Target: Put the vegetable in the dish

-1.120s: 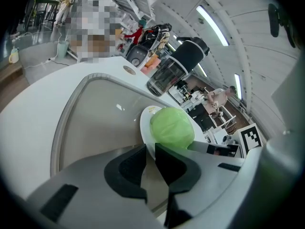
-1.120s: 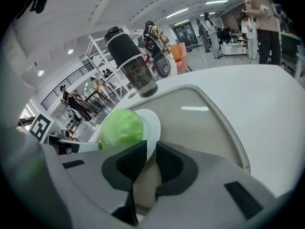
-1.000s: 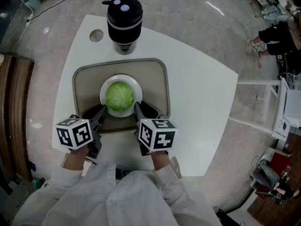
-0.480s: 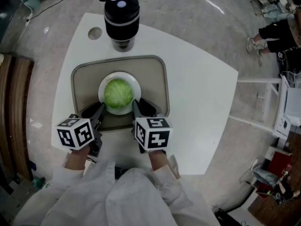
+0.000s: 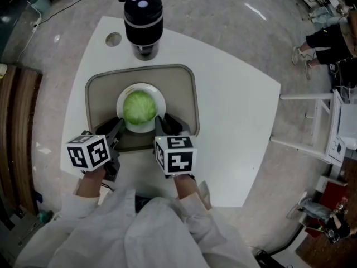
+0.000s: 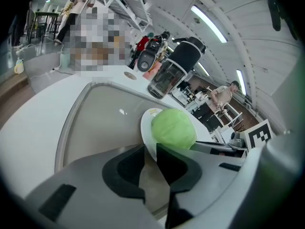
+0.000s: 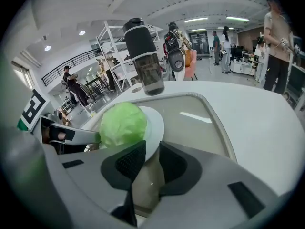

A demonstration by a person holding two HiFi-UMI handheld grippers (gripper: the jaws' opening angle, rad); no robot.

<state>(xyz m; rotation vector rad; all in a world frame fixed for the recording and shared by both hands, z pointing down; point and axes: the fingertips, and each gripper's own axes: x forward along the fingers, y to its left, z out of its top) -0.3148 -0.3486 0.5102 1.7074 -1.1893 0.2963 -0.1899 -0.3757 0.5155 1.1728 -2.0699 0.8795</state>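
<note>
Beside right claw (image 7: 151,149), cabbage (image 7: 122,124) on dish (image 7: 156,122).

smooth dish (image 5: 141,86), slightly glossy tray (image 5: 179,89)

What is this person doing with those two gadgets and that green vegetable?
A person holds a pair of tongs in each hand. A green cabbage already sits on a white plate, which lies in a tray on the white table. The left tongs and right tongs each straddle the plate's near rim. Both have just been opening, so neither is gripping it.
</note>
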